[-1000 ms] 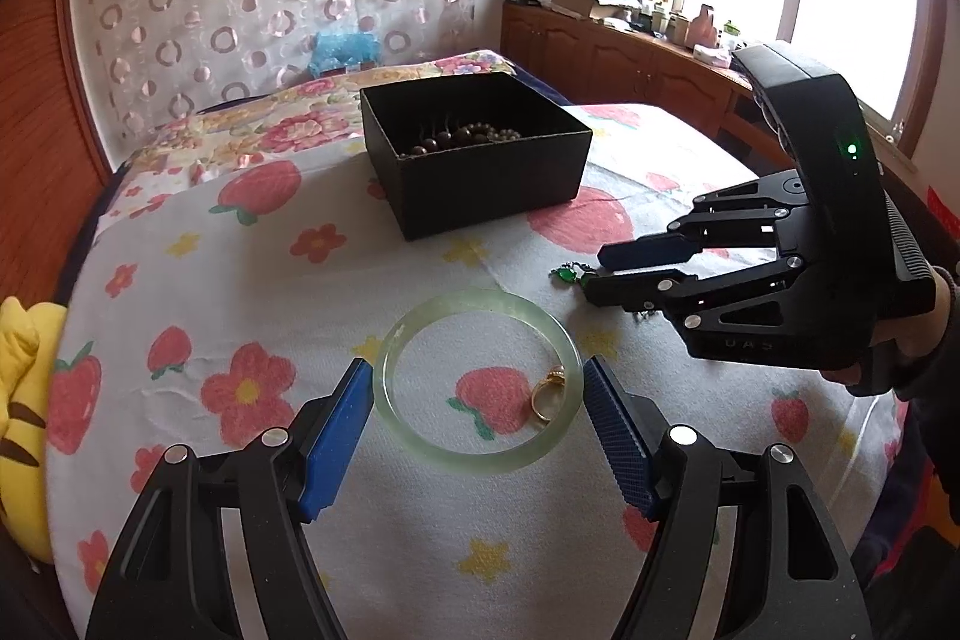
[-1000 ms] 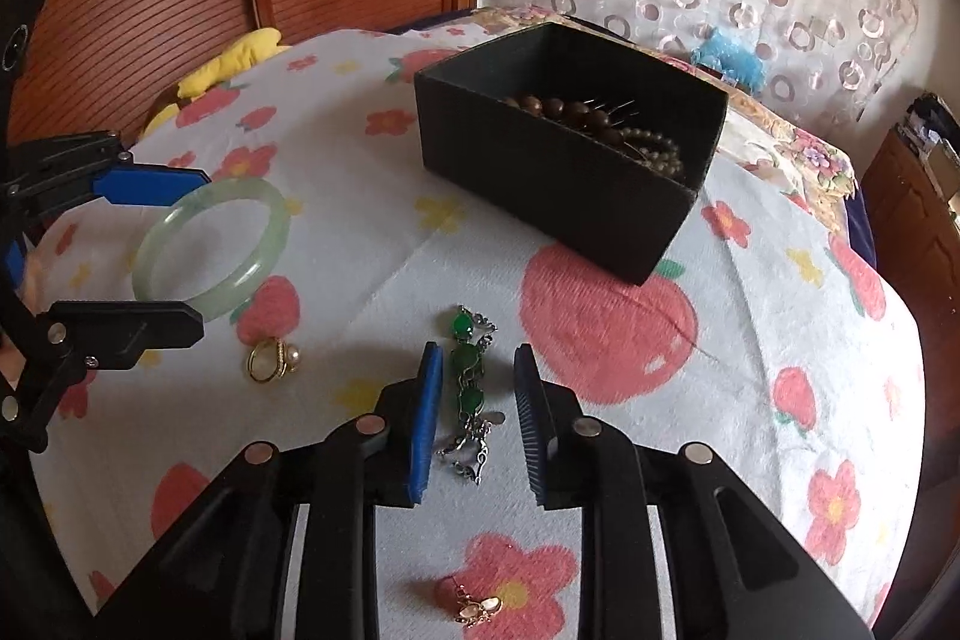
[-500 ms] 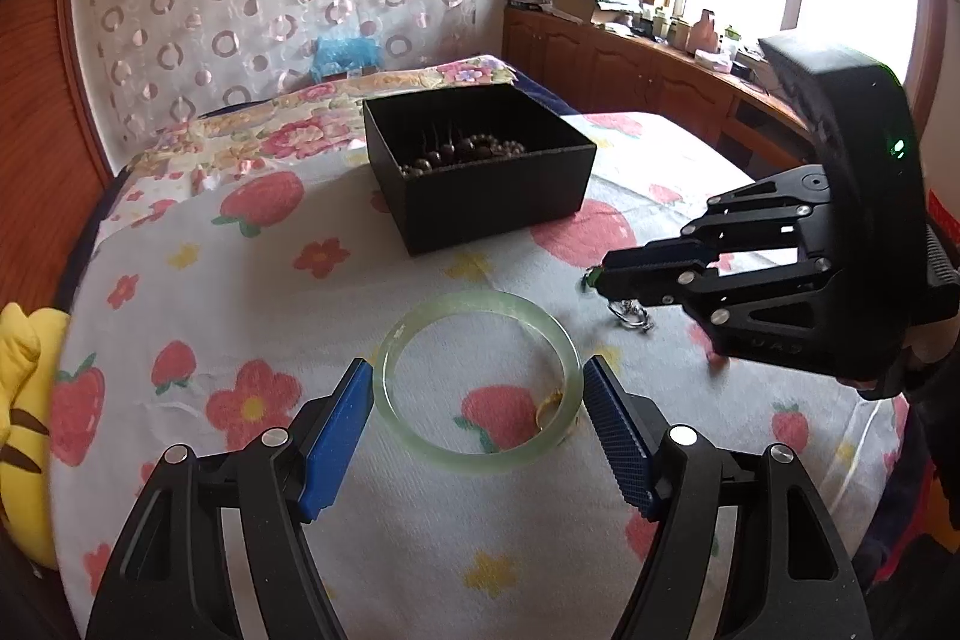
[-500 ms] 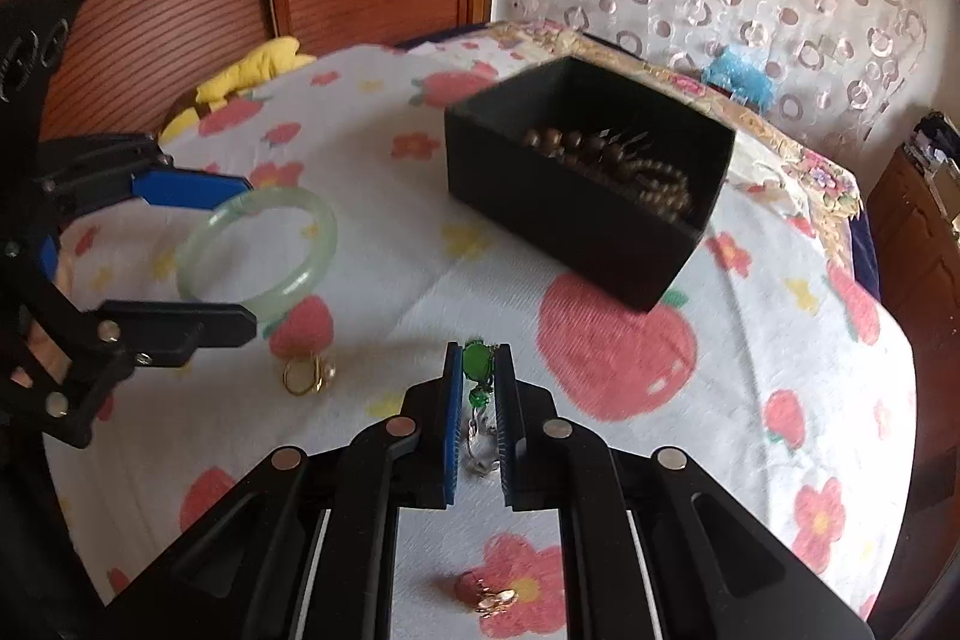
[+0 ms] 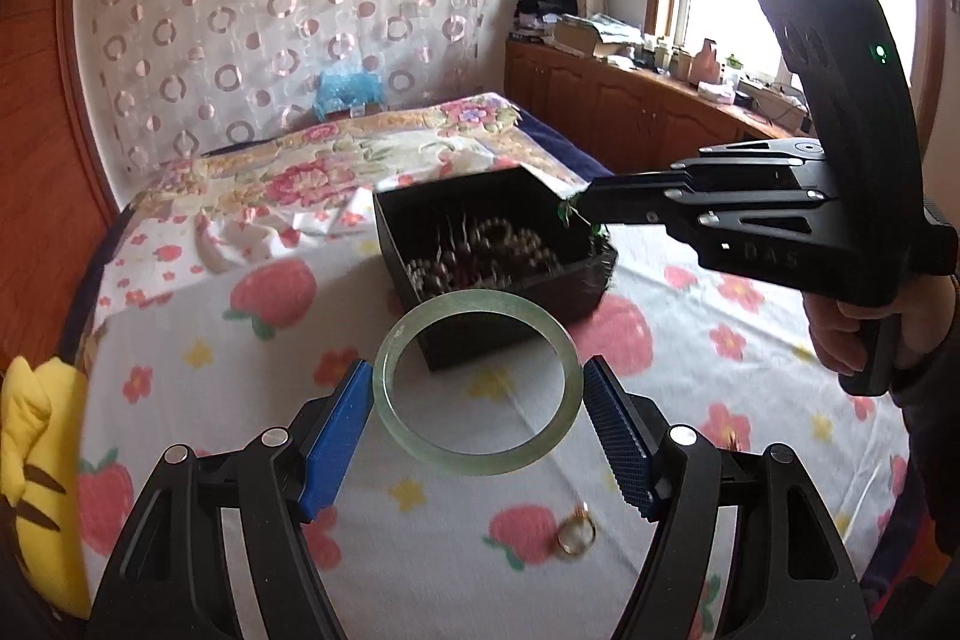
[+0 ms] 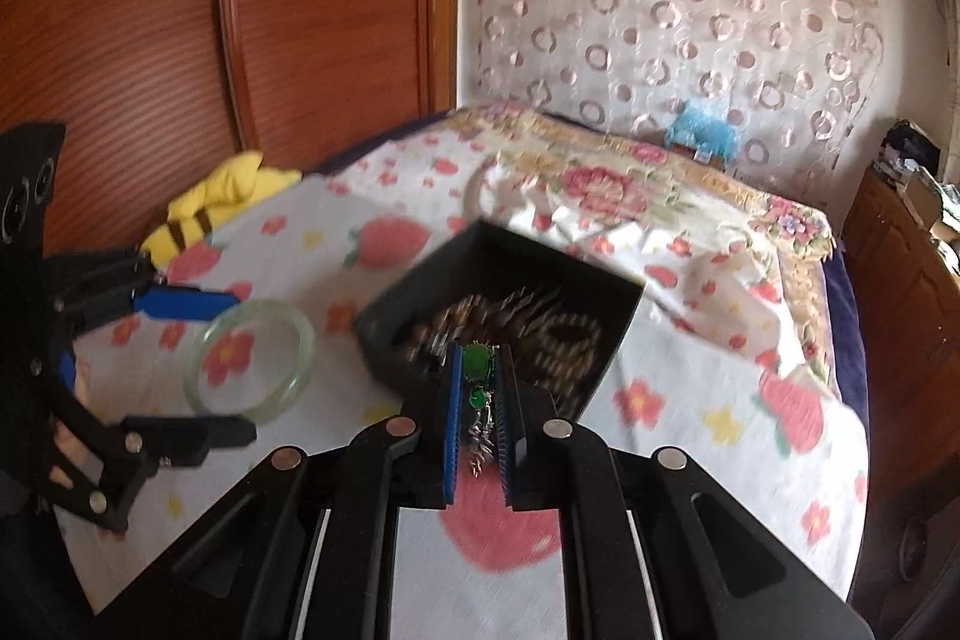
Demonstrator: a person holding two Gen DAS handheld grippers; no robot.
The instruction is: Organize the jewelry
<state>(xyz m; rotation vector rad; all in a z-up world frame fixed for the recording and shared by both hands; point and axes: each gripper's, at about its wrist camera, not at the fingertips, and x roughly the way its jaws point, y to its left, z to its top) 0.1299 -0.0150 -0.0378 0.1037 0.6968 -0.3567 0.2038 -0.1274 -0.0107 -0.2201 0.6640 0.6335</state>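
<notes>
Jade-green and slick, the bangle (image 5: 477,383) sits pinched across its width between the blue pads of my left tool (image 5: 477,421), lifted clear of the strawberry-print bed cover (image 5: 252,436) and short of the black box (image 5: 498,256); with so little contact on each side, I judge a small twist could pop it out onto the gold ring (image 5: 576,537) below. From the right wrist, my right tool (image 6: 480,412) is nearly closed on the green-stone chain (image 6: 478,388) at the box's near wall, its loose tail dangling, which could snag the rim or the beads (image 6: 510,328) inside on release.

bangle (image 5: 477,382): pale green | box (image 5: 480,274): black | bedsheet (image 5: 240,400): white, strawberries, flowers | pendant (image 6: 477,370): apparently green | ring (image 5: 576,537): gold
</notes>
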